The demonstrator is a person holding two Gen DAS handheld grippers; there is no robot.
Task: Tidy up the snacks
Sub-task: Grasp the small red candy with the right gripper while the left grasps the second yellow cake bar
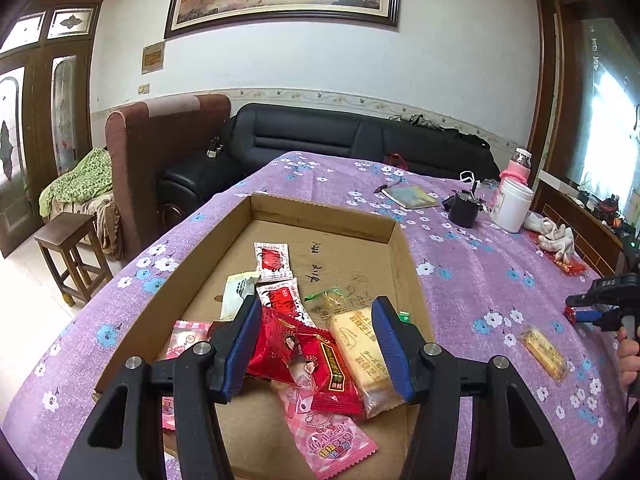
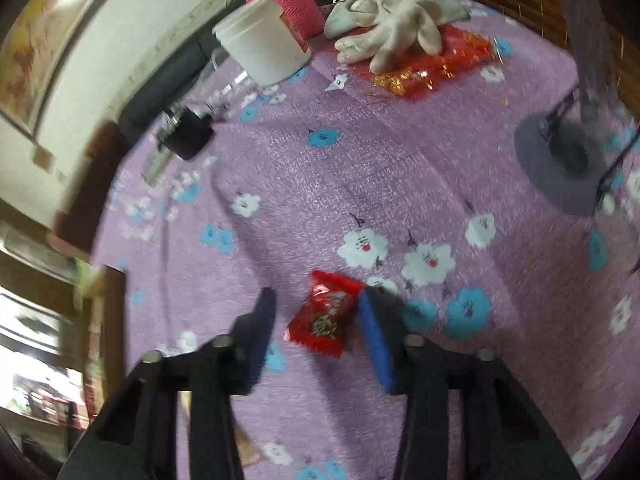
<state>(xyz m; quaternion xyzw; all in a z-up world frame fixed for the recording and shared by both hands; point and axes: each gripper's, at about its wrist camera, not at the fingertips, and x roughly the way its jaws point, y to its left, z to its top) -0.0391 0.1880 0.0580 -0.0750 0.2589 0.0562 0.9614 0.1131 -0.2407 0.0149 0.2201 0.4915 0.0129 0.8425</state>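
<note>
My left gripper (image 1: 316,344) hovers open over a shallow cardboard box (image 1: 320,208) on the purple flowered cloth. Inside the box lie several snack packets: red ones (image 1: 280,352), a pink one (image 1: 328,436), a yellow biscuit pack (image 1: 360,348) and white-and-red sachets (image 1: 272,260). Nothing is pinched between its blue pads. To the right, my right gripper (image 2: 320,296) points down at the cloth. A small red candy packet (image 2: 324,320) lies between its jaws, close to the right pad, with a gap on the left. Another yellow biscuit pack (image 1: 544,354) rests on the cloth nearby.
At the table's far right stand a white jar (image 1: 512,204), a pink-sleeved bottle (image 1: 518,168), a black holder (image 1: 464,208), white gloves (image 2: 396,36) on a red bag, and a notebook (image 1: 412,196). A grey round base (image 2: 560,164) sits right. A sofa and stool lie beyond.
</note>
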